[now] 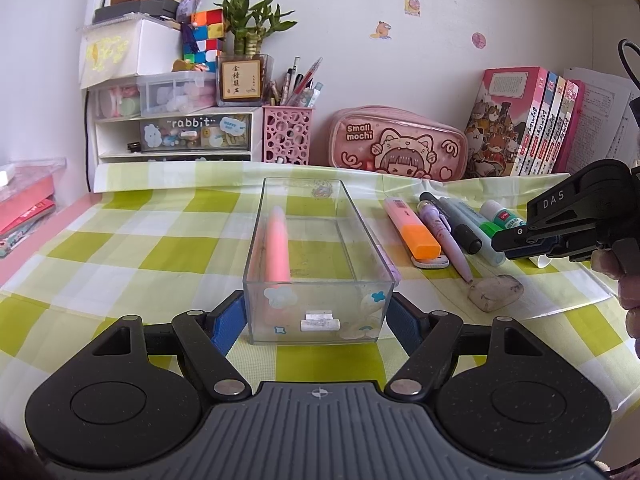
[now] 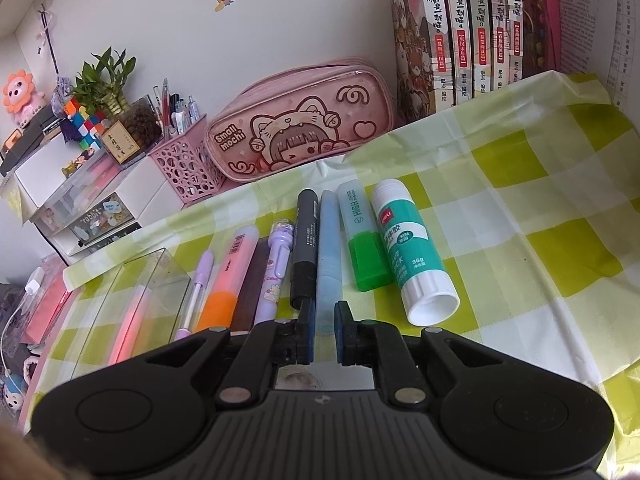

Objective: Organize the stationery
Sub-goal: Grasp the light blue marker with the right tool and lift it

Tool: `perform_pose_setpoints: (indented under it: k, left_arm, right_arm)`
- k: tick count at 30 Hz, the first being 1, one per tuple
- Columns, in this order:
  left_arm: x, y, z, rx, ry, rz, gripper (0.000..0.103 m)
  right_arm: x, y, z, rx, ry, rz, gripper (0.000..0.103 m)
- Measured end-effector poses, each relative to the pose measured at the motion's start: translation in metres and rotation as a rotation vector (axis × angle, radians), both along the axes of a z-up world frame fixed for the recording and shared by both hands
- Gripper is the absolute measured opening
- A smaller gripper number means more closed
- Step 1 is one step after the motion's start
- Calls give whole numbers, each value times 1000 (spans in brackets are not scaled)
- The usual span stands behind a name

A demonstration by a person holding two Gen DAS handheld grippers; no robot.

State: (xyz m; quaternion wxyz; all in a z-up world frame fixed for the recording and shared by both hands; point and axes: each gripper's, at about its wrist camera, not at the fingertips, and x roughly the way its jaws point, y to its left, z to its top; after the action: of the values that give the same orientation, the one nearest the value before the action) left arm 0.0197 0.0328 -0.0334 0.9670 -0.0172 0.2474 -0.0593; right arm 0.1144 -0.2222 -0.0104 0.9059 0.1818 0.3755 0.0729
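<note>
**Tray at centre, pens in a row to its right**

In the left wrist view, the tray [image 1: 316,260] sits mid-frame on the surface [image 1: 140,248], a pen [image 1: 278,246] inside along its left wall. Right of it lie a highlighter [image 1: 414,228], markers and a glue stick [image 1: 502,216]. Behind stand a pencil case [image 1: 396,144] and books [image 1: 524,120].

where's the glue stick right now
The glue stick lies on the checked cloth at the right end of the row of pens, right beside the green highlighter; in the left wrist view it sits far right, partly behind the right gripper.
</note>
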Motion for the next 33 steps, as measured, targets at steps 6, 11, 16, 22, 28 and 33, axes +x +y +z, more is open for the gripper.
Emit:
perform_pose_setpoints:
  k: [6, 11, 16, 22, 28, 33]
  left_arm:
    - [0, 0, 0, 0, 0, -1, 74]
    - [0, 0, 0, 1, 0, -1, 74]
    - [0, 0, 0, 1, 0, 0, 74]
    - [0, 0, 0, 1, -1, 0, 74]
    - [1, 0, -1, 1, -9, 0, 74]
    - [2, 0, -3, -3, -24, 2, 74]
  right_arm:
    - [10, 10, -2, -48, 26, 6, 19]
    - [12, 13, -4, -86, 16, 12, 16]
    - [9, 12, 3, -127, 52, 52, 15]
    - [-21, -6, 9, -127, 80, 115, 15]
    - [-51, -25, 11, -67, 139, 163, 16]
    - [-50, -22, 17, -63, 159, 191, 19]
